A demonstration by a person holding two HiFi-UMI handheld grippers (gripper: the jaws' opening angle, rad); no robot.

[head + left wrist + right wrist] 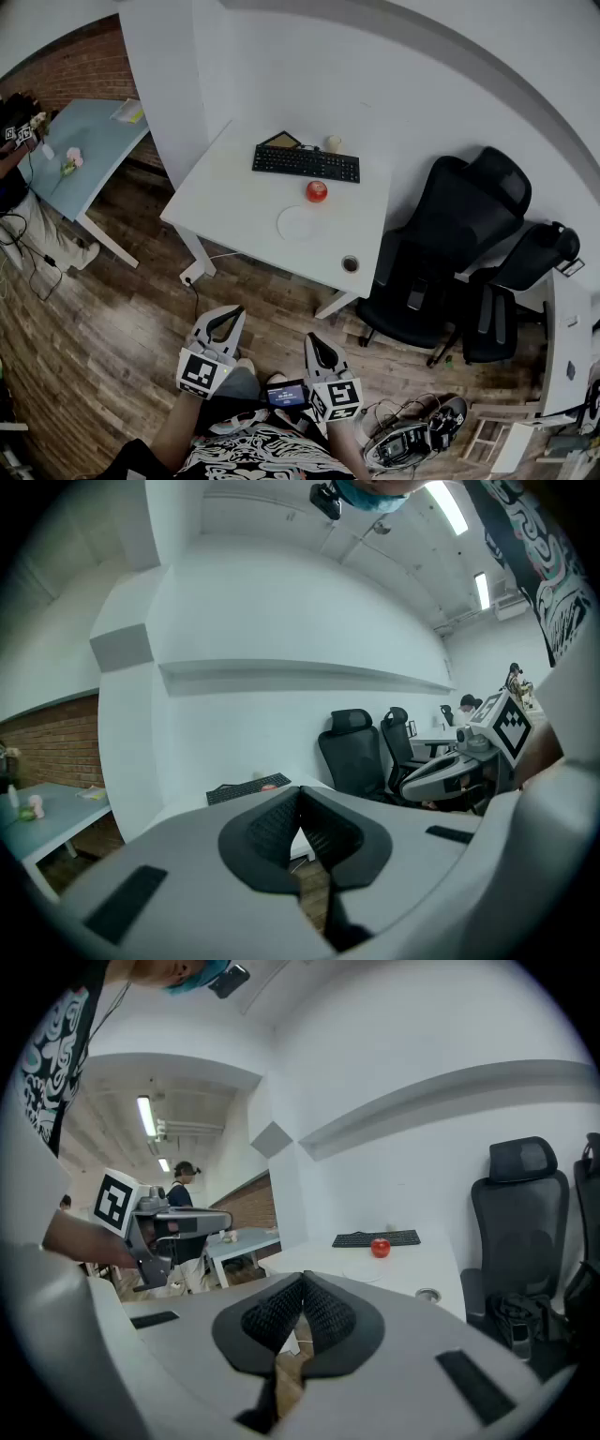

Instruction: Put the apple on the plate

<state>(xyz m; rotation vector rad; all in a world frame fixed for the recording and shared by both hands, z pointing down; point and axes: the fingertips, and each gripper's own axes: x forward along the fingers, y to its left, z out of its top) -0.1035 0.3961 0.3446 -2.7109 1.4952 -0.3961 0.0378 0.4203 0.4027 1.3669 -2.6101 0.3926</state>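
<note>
The red apple (317,191) stands on the white table (234,187), just in front of a black keyboard (306,162). A flat white plate (302,223) lies on the table just nearer than the apple. Both grippers are held low over the wooden floor, well short of the table. My left gripper (225,321) is shut with nothing between its pads. My right gripper (322,350) is likewise shut and empty. The right gripper view shows the apple (380,1247) and the plate (361,1274) far beyond the closed jaws. In the left gripper view the keyboard (248,789) is visible in the distance.
Two black office chairs (450,244) stand to the right of the table. A small round ring (351,264) lies near the table's front right corner, and a cup (333,143) sits behind the keyboard. A blue table (80,150) and a person are at the far left.
</note>
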